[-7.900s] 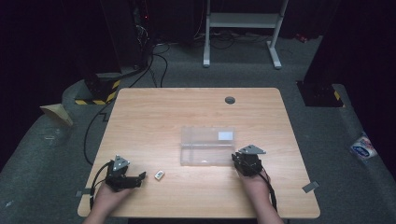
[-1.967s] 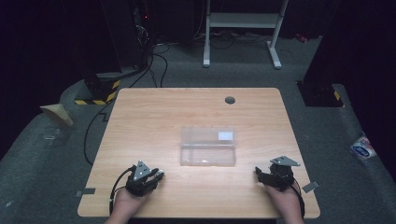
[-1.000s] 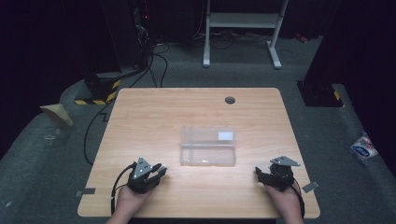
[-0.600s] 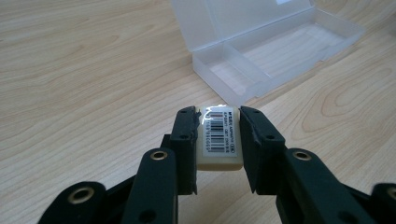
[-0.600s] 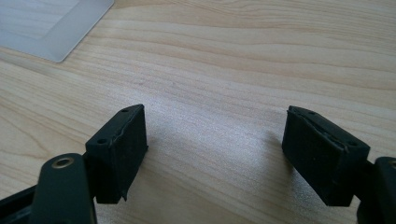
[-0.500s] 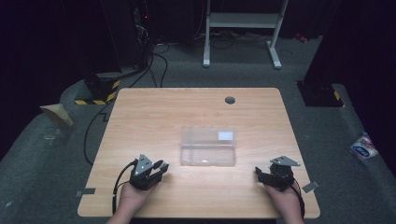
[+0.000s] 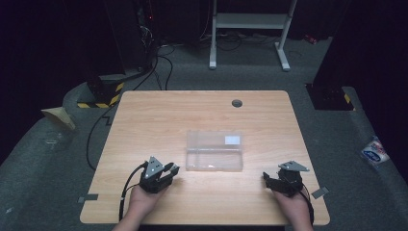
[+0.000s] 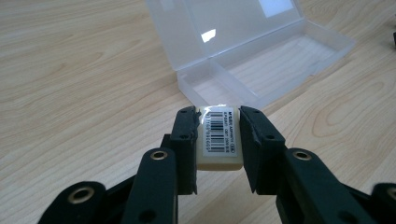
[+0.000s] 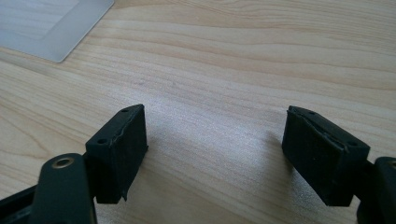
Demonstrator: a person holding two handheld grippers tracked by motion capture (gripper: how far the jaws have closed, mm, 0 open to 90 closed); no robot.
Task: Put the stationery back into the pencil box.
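Eraser (image 8: 219,137) is pinched tight in the left gripper (image 8: 218,140) just short of the open plastic box (image 8: 261,60), right gripper (image 9: 215,154) gaping empty off to the box's other side, and a shallow grip like that could easily slip mid-lift

The eraser (image 8: 219,140) is cream-white, its white label printed with a black barcode. Both claws are black (left claw (image 8: 218,122), right claw (image 9: 215,154)). The case (image 7: 214,150) is clear, seemingly frosted plastic. The counter (image 7: 159,115) shows pale wood grain.
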